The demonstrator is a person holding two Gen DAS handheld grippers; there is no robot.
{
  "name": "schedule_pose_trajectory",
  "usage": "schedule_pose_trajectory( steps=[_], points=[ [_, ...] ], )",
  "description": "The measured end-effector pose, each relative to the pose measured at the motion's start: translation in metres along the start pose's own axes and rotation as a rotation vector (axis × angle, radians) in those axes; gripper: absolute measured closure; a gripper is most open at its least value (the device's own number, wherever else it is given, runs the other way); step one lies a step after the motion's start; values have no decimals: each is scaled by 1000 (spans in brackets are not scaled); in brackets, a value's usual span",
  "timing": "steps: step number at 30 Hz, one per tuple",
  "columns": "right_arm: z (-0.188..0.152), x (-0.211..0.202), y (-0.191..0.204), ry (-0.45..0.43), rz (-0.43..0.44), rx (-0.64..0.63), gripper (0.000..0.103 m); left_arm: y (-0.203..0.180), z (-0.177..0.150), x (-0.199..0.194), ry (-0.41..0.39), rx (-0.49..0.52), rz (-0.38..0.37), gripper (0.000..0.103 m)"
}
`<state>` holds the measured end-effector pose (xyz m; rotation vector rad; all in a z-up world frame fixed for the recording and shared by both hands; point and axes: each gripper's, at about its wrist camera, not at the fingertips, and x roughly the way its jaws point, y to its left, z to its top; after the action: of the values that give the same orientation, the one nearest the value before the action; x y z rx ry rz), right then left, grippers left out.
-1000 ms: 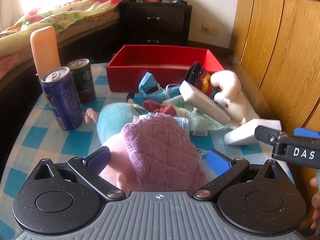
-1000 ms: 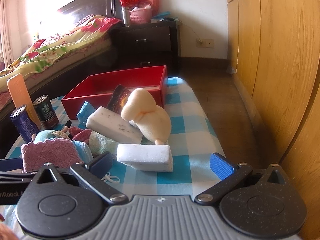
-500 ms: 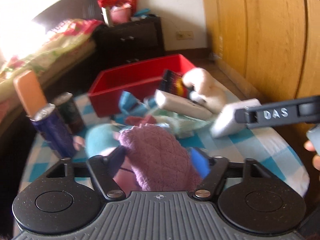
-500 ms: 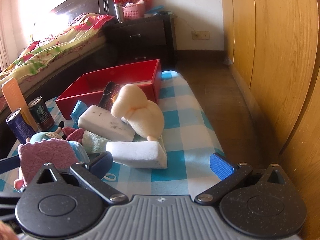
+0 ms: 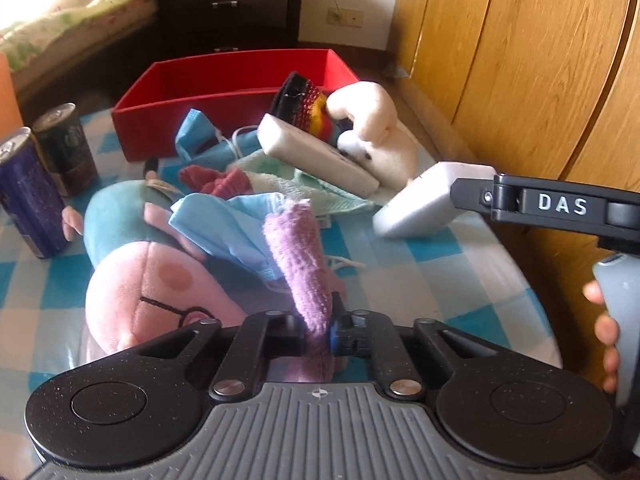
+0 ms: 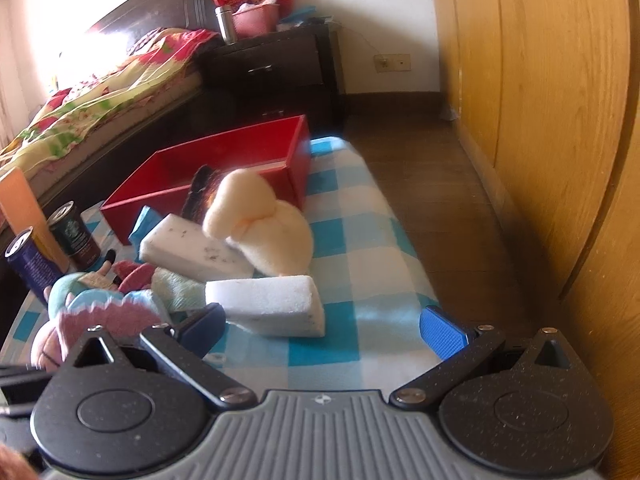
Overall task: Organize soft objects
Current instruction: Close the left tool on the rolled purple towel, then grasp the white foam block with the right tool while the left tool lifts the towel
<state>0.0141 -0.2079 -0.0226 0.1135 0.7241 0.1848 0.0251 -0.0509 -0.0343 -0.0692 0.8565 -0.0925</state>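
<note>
Left gripper (image 5: 316,326): clenched on purple cloth (image 5: 301,256), above pink plush (image 5: 160,300);
Right gripper (image 6: 320,326): jaws released, near white sponge (image 6: 272,304)

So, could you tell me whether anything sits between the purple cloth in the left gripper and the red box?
Yes. The left gripper is shut on the purple cloth, and the pile lies along the line to the red box: the blue mask, green towel and speckled sponge. Lifting over them looks workable.

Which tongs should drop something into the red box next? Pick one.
Left. The left tongs are already shut on the purple cloth, with the red box straight ahead. The right tongs are open and hold nothing.
</note>
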Motion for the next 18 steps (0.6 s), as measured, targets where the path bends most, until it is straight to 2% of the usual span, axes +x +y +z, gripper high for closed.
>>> schedule_pose_trajectory(
  steps=[4,6,10,15,18],
  points=[
    [4,5,-8,-4,-73,-36,18,3,1,-10,-27,2,-16,100],
    [3,8,-14,20,-68,-10,18,6,2,-13,-30,-6,-23,100],
    [4,14,-14,43,-55,2,18,17,3,-21,-28,-77,-87,101],
    [4,17,3,-36,-73,-71,18,24,8,-36,-77,-99,-118,101],
    [5,19,12,-42,-24,-78,18,28,7,-38,-76,-108,-123,100]
  ],
)
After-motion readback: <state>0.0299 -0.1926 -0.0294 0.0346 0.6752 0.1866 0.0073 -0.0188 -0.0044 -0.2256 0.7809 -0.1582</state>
